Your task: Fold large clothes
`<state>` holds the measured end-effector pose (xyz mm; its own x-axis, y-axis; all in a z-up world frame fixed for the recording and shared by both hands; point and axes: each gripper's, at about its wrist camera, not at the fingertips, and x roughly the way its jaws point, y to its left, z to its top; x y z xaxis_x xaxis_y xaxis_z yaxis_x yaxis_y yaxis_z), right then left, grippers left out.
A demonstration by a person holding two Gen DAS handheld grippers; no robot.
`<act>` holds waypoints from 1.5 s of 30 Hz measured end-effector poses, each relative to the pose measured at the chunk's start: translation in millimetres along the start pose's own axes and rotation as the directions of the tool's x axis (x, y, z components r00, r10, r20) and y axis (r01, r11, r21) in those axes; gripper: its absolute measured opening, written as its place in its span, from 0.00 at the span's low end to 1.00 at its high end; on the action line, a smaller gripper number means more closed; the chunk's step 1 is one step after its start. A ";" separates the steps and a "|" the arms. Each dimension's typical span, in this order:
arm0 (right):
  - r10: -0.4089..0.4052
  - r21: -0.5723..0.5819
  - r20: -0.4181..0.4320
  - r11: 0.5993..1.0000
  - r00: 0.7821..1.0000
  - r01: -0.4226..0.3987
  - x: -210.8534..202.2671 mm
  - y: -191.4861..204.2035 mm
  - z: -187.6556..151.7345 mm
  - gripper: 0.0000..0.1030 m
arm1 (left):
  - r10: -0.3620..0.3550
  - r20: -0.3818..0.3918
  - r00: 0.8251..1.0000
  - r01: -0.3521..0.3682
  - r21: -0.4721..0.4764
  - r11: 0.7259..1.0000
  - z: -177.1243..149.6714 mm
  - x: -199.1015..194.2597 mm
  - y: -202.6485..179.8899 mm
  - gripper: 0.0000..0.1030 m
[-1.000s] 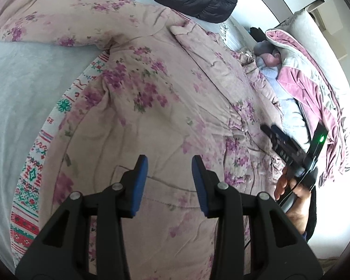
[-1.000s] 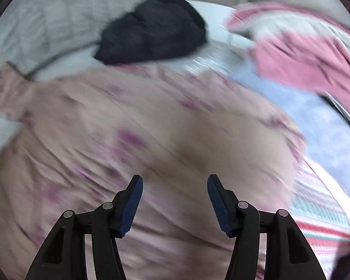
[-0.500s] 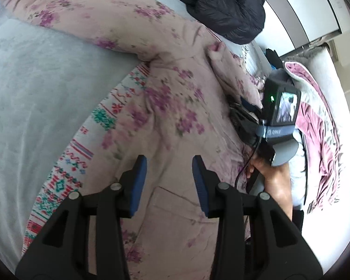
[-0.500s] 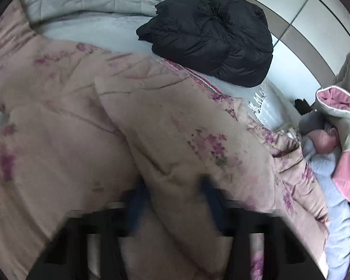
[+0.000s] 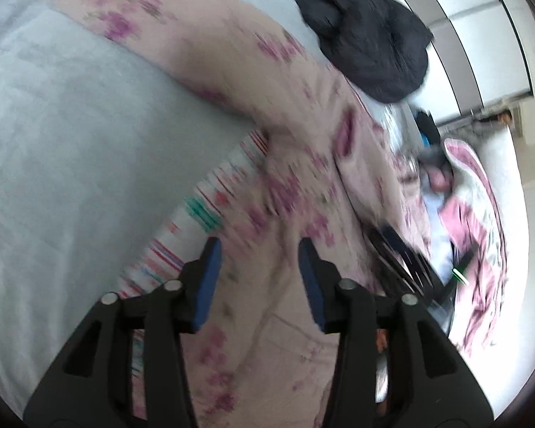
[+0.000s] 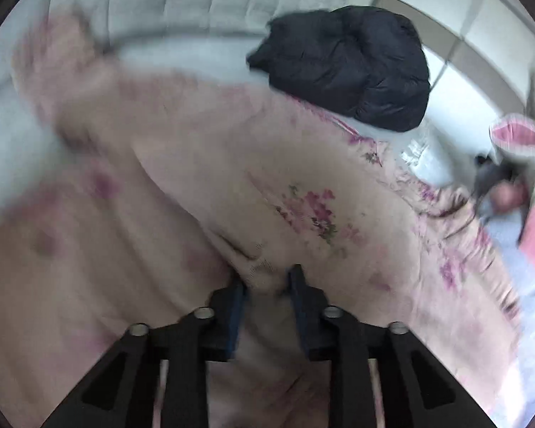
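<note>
The pink floral garment point(image 6: 203, 164) lay spread across the grey bed point(image 5: 53, 142), just below the black jacket point(image 6: 346, 64). The right gripper point(image 6: 265, 281), jaws opening, pinched a fold of it; the left gripper point(image 5: 258, 271), jaws widening, hovered empty over it.

Motion blur smears most of the pink flowered garment point(image 5: 296, 164) in the left wrist view, so its flower print reads only as streaks. Right of the garment, the right gripper point(image 5: 403, 253) appears as dark streaks; its jaws cannot be made out there. In the right wrist view the garment's left part point(image 6: 89, 178) is blurred, and a fold of it between the gripper point(image 6: 267, 285) hides the fingertips. The black jacket point(image 5: 367, 35) beyond the garment is cut off by the left view's top edge.
</note>
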<state>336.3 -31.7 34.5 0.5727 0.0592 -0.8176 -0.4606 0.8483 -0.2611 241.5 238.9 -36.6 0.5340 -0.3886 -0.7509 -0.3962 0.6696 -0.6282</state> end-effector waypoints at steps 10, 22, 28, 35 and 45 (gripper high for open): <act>0.212 0.499 -0.028 0.850 0.977 -0.170 -139.1 -92.8 -162.6 0.60 | 0.169 0.335 0.927 -0.082 -0.259 0.962 41.6 -46.2 68.1 0.86; 0.181 0.606 0.115 0.767 0.977 -0.213 -171.5 -137.2 -202.7 0.64 | 0.370 0.479 0.796 -0.296 -0.226 0.928 125.1 -98.0 85.2 0.87; 0.187 0.619 0.126 0.753 0.974 -0.224 -173.6 -141.4 -208.8 0.64 | 0.405 0.483 0.777 -0.341 -0.218 0.914 170.5 -84.5 108.8 0.87; 0.200 0.660 0.091 0.721 0.975 -0.210 -156.8 -146.5 -214.0 0.64 | 0.320 0.563 0.762 -0.177 -0.293 0.939 186.4 -58.0 142.0 0.47; 0.175 0.715 0.107 0.670 0.979 -0.198 -168.1 -167.1 -222.4 0.64 | 0.094 0.628 0.773 -0.013 -0.132 0.991 172.6 -107.0 77.5 0.12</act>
<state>166.1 -300.5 101.5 0.5525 0.2629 -0.7910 0.0626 0.9332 0.3539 282.6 441.6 30.2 0.8444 0.1596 -0.5114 -0.4982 0.5848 -0.6401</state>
